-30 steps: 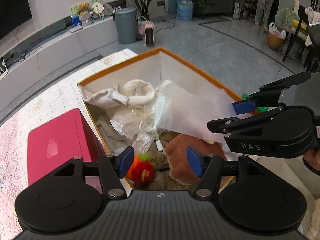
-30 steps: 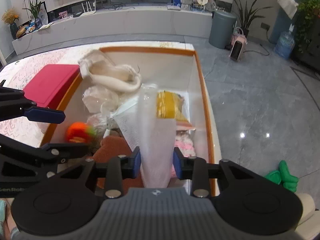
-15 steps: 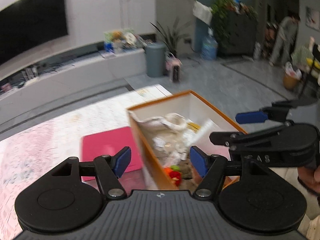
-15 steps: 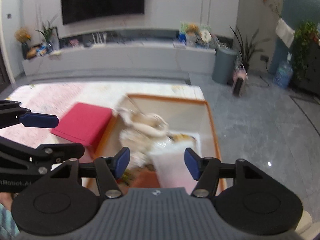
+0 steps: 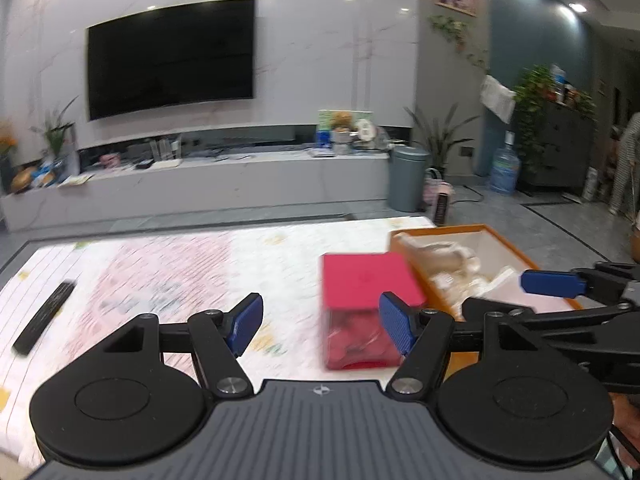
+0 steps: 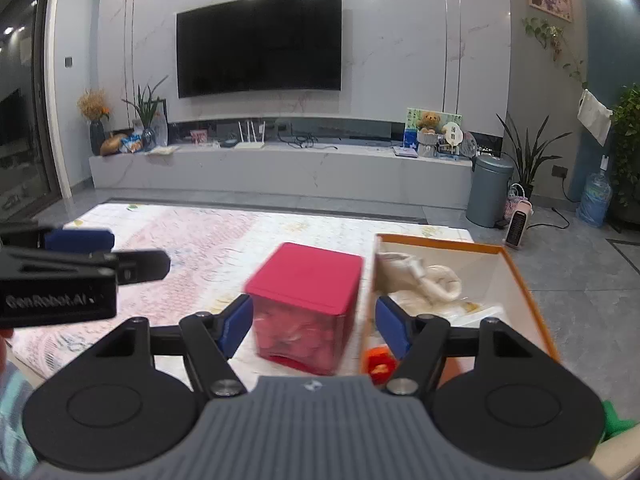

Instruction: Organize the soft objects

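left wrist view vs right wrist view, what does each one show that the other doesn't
Only the left wrist view shows the black remote on the mat and a person at far right. Only the right wrist view shows the router, the vase of dried flowers and a green toy. Both show the red box, orange box, TV and bin.

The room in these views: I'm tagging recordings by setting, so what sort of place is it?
Most likely a home living room: a wall-mounted TV above a long low media console, a patterned floor mat, and houseplants beside a bin.
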A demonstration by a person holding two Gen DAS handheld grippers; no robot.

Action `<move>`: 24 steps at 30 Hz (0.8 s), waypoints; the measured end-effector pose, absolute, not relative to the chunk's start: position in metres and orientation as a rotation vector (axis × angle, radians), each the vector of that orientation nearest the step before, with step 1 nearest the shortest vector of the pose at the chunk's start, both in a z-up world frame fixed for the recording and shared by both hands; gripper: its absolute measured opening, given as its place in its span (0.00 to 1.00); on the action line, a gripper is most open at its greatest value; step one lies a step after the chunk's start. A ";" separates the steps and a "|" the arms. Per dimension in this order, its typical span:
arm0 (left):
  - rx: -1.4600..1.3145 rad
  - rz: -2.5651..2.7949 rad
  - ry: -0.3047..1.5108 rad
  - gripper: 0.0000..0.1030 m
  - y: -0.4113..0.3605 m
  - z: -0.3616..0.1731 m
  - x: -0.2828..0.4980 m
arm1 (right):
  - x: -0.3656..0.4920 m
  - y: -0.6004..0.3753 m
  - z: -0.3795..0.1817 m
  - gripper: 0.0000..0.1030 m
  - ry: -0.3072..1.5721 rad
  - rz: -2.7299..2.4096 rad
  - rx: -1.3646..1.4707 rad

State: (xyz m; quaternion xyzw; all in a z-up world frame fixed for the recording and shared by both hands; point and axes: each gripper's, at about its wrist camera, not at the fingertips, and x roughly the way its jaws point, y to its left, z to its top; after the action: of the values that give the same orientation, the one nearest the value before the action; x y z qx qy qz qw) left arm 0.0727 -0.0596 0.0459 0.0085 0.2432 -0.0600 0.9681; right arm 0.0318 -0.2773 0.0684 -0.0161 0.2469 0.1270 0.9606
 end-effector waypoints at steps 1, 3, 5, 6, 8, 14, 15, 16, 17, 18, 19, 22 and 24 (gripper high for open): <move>0.005 -0.102 0.493 0.76 -0.052 0.044 0.070 | 0.025 -0.271 0.068 0.66 0.491 0.261 -0.028; -0.008 -0.062 0.498 0.75 -0.039 0.038 0.062 | 0.014 -0.257 0.064 0.69 0.468 0.259 -0.023; -0.023 -0.019 0.499 0.74 -0.026 0.032 0.057 | 0.003 -0.246 0.060 0.69 0.442 0.263 -0.021; -0.033 -0.003 0.494 0.74 -0.017 0.028 0.053 | -0.003 -0.240 0.057 0.69 0.428 0.265 -0.021; -0.041 0.027 0.490 0.74 -0.008 0.021 0.046 | -0.013 -0.229 0.051 0.72 0.399 0.265 -0.027; -0.042 0.091 0.472 0.74 0.010 -0.003 0.024 | -0.035 -0.212 0.024 0.74 0.365 0.241 0.009; -0.041 0.090 0.471 0.74 0.012 -0.007 0.021 | -0.038 -0.210 0.019 0.74 0.366 0.241 0.010; -0.045 0.089 0.468 0.74 0.016 -0.013 0.016 | -0.041 -0.209 0.014 0.75 0.363 0.240 0.008; -0.053 0.088 0.471 0.74 0.016 -0.018 0.014 | -0.044 -0.208 0.009 0.75 0.356 0.237 0.004; -0.062 0.086 0.482 0.74 0.017 -0.023 0.012 | -0.047 -0.208 0.004 0.76 0.349 0.230 -0.003; -0.069 0.085 0.495 0.74 0.017 -0.029 0.011 | -0.050 -0.207 -0.001 0.77 0.344 0.223 -0.011; -0.065 0.077 0.526 0.74 0.013 -0.043 0.011 | -0.049 -0.206 -0.014 0.77 0.357 0.208 -0.023; -0.036 0.078 0.518 0.74 0.009 -0.052 0.010 | -0.047 -0.207 -0.023 0.77 0.364 0.208 -0.030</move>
State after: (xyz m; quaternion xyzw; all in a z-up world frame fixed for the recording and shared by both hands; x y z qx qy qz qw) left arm 0.0097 0.0093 -0.0524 -0.0178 0.2558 0.0387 0.9658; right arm -0.0474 -0.2075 -0.0233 -0.0147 0.1809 0.1034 0.9779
